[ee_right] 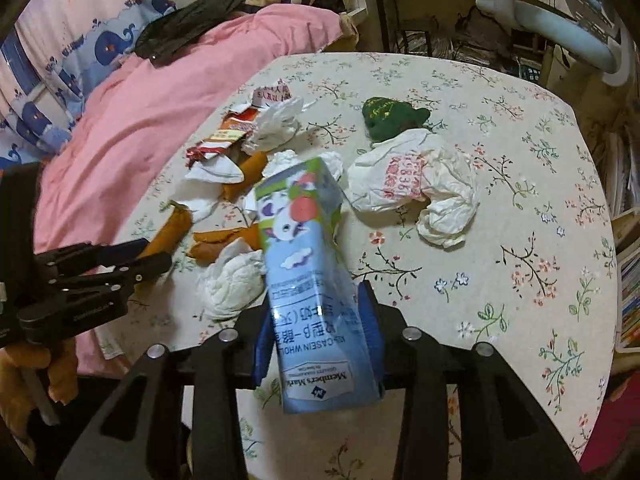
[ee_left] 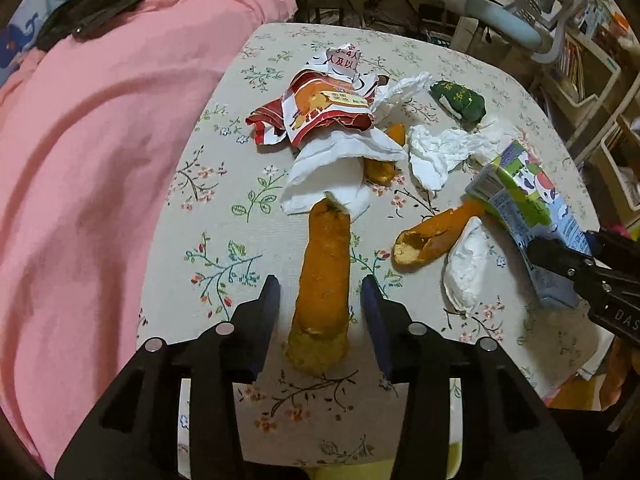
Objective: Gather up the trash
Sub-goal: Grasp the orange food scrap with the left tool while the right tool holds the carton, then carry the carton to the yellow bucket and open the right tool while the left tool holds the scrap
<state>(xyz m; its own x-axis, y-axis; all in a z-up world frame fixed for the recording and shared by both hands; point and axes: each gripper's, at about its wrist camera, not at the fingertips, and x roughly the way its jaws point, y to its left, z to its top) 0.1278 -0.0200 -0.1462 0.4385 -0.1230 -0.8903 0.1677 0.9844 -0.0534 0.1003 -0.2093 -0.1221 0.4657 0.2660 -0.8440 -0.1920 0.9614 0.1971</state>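
A long orange peel (ee_left: 324, 264) lies on the floral table (ee_left: 224, 208), and my left gripper (ee_left: 320, 292) stands open around it, with a gap on each side of the peel. In the right wrist view the left gripper (ee_right: 152, 254) shows at the left edge. My right gripper (ee_right: 316, 332) is shut on a blue and green milk carton (ee_right: 304, 248), which is tilted above the cloth. The right gripper (ee_left: 552, 256) also appears at the right in the left wrist view. A red snack wrapper (ee_left: 316, 112), crumpled tissues (ee_left: 440, 152) and a second peel (ee_left: 432, 236) lie beyond.
A dark green wrapper (ee_right: 384, 120) and a white plastic bag (ee_right: 408, 184) lie mid-table. A pink blanket (ee_left: 100, 160) borders the table's left edge. A pale blue chair (ee_right: 560, 28) stands behind, with bookshelves (ee_right: 628, 288) at the right.
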